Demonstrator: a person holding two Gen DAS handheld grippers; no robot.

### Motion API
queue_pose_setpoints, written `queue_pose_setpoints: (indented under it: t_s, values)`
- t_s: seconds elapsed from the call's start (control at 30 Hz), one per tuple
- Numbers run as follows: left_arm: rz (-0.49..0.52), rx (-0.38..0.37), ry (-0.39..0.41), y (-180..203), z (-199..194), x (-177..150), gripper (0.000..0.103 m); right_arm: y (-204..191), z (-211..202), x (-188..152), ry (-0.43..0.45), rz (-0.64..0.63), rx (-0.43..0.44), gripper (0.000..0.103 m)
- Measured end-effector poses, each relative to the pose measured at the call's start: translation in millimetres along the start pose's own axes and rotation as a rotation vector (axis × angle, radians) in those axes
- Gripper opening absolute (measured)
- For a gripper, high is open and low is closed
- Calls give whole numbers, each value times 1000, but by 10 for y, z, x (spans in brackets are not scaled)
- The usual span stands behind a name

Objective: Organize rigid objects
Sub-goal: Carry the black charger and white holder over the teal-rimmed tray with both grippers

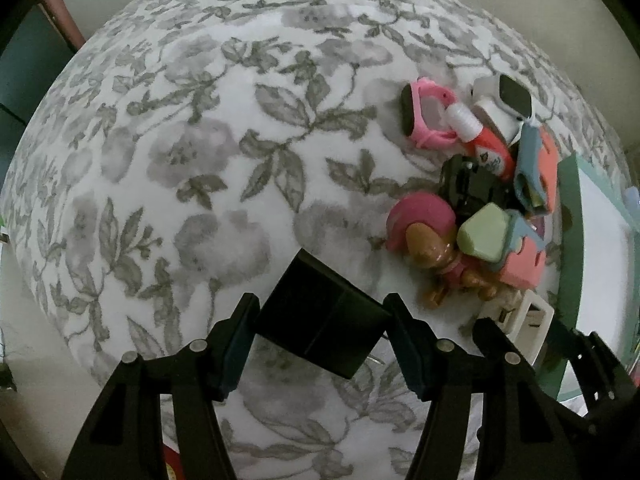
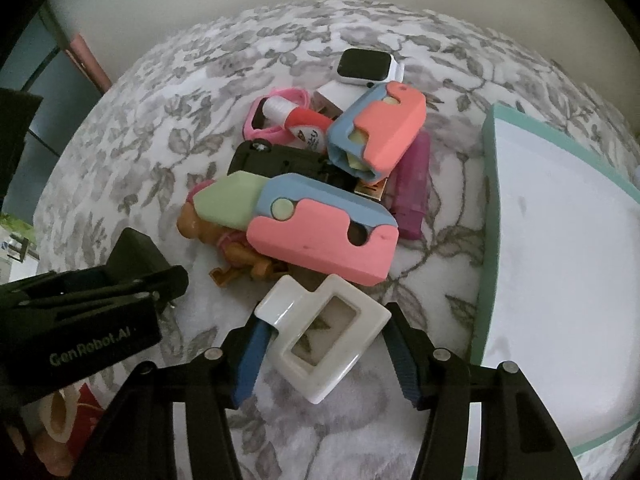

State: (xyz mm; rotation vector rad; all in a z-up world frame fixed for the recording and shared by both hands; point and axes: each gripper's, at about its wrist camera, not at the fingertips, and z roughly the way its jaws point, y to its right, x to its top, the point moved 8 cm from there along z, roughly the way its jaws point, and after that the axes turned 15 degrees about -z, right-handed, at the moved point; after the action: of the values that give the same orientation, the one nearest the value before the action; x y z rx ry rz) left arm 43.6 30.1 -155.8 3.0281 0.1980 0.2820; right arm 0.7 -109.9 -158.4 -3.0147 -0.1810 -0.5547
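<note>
My left gripper (image 1: 322, 304) is shut on a black rectangular block (image 1: 320, 320), a pad pressing on each side, just above the floral cloth (image 1: 192, 160). In the right wrist view the left gripper (image 2: 172, 276) comes in from the left with the black block (image 2: 136, 252) in it. My right gripper (image 2: 323, 316) is shut on a white rectangular frame piece (image 2: 292, 300) with a square opening, at the near edge of the toy pile. The left wrist view also catches the white frame piece (image 1: 516, 312) at the lower right.
The pile holds two pink, blue and green toy knives (image 2: 320, 232), a white smartwatch (image 2: 364, 66), a pink watch (image 2: 260, 120), a red tube (image 2: 304, 120), a brown figure (image 2: 224, 240) and a purple piece (image 2: 412, 184). A teal-rimmed white tray (image 2: 488, 184) lies to the right.
</note>
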Motion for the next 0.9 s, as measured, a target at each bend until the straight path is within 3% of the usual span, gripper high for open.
queue_pose_setpoints:
  t_s: [0.2,0.4,0.6,0.73,0.9]
  values:
    - [-21,-39,50,-33,-269,53,65,42,-108,-57,13,33,15,59]
    - [2,-74,126,114,-618,115,65,209,-480,12,121,90,21,59]
    - [74,-104,142,538,-817,90,65,722,-750,-27,165,188,-119,59]
    - [153,-75,147,929,-815,30,65,1177,-846,-130,149,294,-214,59]
    - [249,-94,117,1470,-745,-70,65,1664,-910,-283,114,409,-295,59]
